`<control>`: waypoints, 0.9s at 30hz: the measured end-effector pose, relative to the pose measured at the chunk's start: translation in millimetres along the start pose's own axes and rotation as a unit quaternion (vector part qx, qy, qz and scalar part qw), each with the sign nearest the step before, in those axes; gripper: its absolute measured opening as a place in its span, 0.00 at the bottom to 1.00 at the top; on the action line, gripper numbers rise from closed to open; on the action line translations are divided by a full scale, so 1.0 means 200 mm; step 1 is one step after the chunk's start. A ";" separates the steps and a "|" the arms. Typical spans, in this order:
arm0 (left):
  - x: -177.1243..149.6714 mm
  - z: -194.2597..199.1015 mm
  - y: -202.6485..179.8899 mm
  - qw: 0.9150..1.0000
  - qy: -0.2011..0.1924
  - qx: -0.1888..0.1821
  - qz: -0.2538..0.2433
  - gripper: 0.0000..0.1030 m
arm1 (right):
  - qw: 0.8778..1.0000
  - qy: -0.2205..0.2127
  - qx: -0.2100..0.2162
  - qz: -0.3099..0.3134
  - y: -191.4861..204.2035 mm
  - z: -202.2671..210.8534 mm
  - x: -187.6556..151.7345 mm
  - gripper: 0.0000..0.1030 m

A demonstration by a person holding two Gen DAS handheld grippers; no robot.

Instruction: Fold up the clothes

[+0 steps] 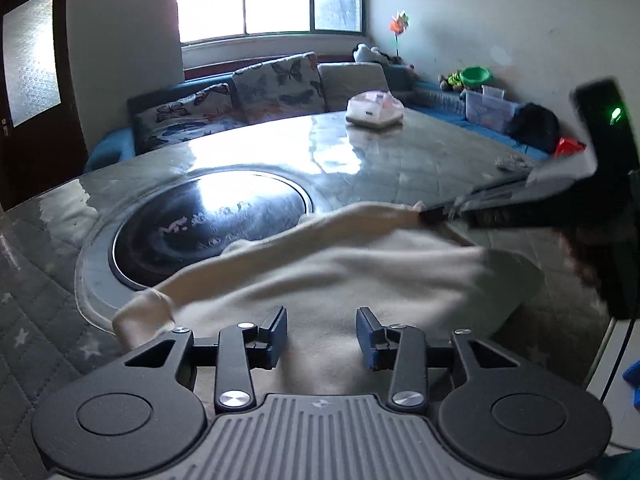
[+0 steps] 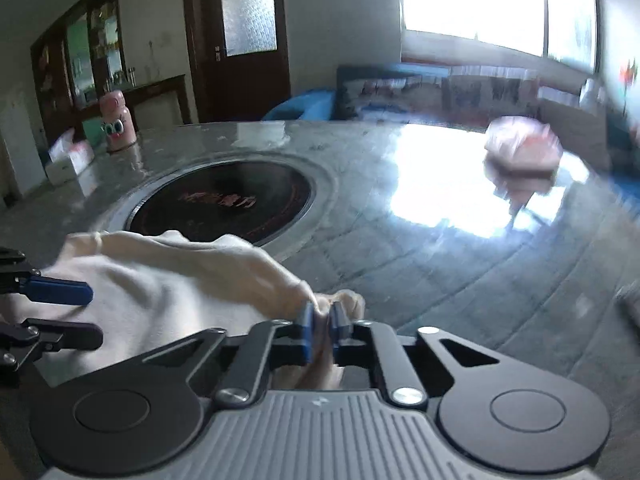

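A cream-white garment (image 1: 320,280) lies on the grey table, near its front edge; it also shows in the right wrist view (image 2: 160,292). My left gripper (image 1: 322,338) is open just above the cloth, with nothing between its blue pads. It shows at the left edge of the right wrist view (image 2: 72,312). My right gripper (image 2: 322,320) is shut on a bunched edge of the garment. In the left wrist view it (image 1: 430,216) reaches in from the right and pulls a sleeve-like strip taut.
A round black inset (image 1: 212,220) sits in the middle of the table (image 1: 400,152). A pink-white packet (image 1: 374,108) lies at the far side. A pink bottle (image 2: 116,124) and a box (image 2: 68,160) stand far left. A sofa with cushions (image 1: 272,84) runs behind.
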State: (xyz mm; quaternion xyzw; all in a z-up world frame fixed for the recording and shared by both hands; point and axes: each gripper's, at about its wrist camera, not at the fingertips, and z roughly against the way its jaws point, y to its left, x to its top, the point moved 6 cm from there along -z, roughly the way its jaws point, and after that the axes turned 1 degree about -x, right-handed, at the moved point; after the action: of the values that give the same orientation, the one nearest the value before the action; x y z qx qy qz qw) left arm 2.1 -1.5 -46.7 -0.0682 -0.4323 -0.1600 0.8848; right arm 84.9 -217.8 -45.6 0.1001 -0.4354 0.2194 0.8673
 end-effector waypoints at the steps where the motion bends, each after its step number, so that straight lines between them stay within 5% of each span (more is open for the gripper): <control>1: 0.00 0.00 0.01 1.000 0.000 0.001 0.003 0.45 | 1.000 -0.008 -0.020 0.016 0.00 0.02 0.01 0.04; 6: 0.02 0.00 0.04 1.000 -0.003 -0.001 0.013 0.46 | 1.000 -0.017 -0.012 0.015 -0.02 0.04 0.04 0.04; 17: 0.10 -0.06 0.38 0.996 -0.002 0.020 0.092 0.44 | 0.995 0.007 0.103 0.016 0.21 -0.13 0.14 0.07; 22: 0.07 -0.14 0.54 0.993 0.011 0.038 0.113 0.31 | 0.995 0.031 0.094 -0.012 0.19 -0.24 0.14 0.08; 27: 0.05 -0.16 0.60 0.992 0.012 0.056 0.110 0.30 | 0.997 0.023 0.078 -0.016 0.16 -0.23 0.14 0.12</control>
State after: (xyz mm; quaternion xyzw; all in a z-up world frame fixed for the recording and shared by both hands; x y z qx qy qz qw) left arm 72.7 99.8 -55.7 -0.0635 -0.4201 -0.0377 0.9044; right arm 117.4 -164.2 -52.3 0.1697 -0.3947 0.2411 0.8702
